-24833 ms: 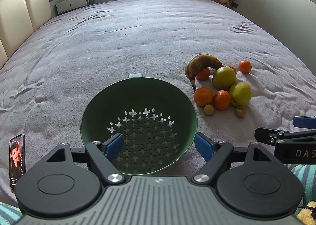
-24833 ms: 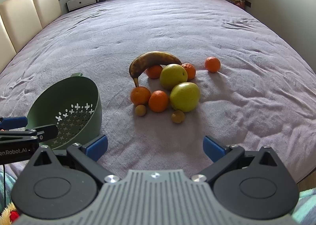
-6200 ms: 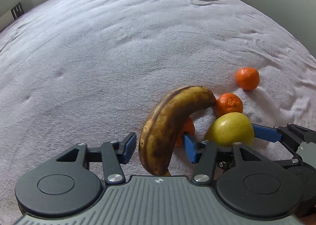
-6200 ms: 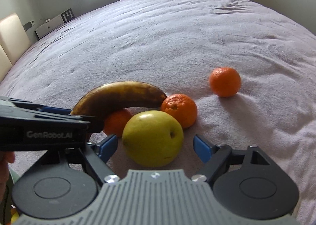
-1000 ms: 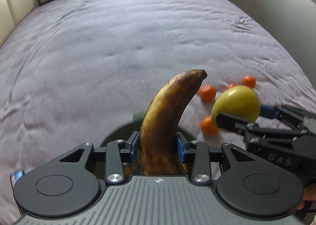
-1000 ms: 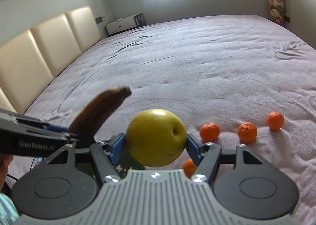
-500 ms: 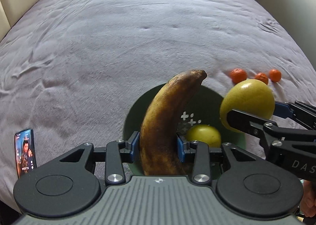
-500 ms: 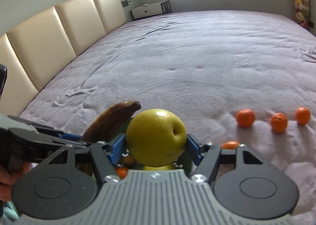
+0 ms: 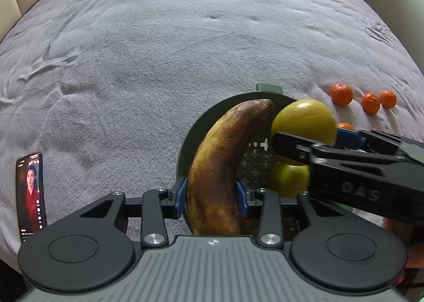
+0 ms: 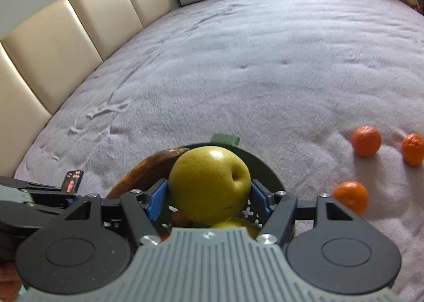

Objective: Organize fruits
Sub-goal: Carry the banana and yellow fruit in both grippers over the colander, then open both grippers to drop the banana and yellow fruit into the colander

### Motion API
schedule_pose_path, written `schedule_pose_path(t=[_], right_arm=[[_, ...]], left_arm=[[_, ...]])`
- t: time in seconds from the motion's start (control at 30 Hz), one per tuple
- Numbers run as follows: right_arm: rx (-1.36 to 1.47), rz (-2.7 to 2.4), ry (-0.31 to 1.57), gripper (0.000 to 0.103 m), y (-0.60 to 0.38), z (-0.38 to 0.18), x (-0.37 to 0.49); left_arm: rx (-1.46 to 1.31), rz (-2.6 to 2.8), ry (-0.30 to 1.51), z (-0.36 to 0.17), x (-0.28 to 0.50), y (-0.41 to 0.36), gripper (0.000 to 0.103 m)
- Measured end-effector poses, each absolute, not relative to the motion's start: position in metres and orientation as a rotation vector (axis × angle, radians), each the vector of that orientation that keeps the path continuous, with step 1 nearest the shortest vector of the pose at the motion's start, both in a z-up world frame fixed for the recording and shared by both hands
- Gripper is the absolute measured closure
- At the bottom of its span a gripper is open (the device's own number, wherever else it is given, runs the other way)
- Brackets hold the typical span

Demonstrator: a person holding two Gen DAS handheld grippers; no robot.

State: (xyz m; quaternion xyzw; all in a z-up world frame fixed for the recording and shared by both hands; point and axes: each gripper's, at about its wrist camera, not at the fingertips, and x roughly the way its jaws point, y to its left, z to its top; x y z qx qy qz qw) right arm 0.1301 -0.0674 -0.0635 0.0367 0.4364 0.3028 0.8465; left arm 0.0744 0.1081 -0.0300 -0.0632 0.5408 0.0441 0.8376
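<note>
The left gripper is squeezed tight on a long brown-spotted banana, which sticks up over the round green plastic strainer bowl on the grey bed cover. The right gripper reaches in from the side and is squeezed tight on a round yellow-green apple, held above the bowl. Another yellow-green fruit sits inside the bowl, half hidden by the right gripper. Small orange tangerines lie on the cover beside the bowl. A phone with a lit screen lies far left. The bottom of the bowl is mostly hidden.
</note>
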Motion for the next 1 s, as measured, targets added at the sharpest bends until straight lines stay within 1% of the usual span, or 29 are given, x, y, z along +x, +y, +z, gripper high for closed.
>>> schedule_pose_path(t=[0.3, 0.73, 1.0], right_arm=[[0.036, 0.659, 0.979, 0.039, -0.059, -0.082, 0.144], [0.053, 0.662, 0.976, 0.039, -0.061, -0.083, 0.148], [0.074, 0.660, 0.968, 0.039, -0.065, -0.077, 0.145]], left_arm=[[-0.113, 0.086, 1.172, -0.040, 0.082, 0.107, 0.060], [-0.137, 0.095, 1.181, -0.046, 0.087, 0.109, 0.059], [-0.098, 0.110, 1.170, -0.045, 0.089, 0.104, 0.059]])
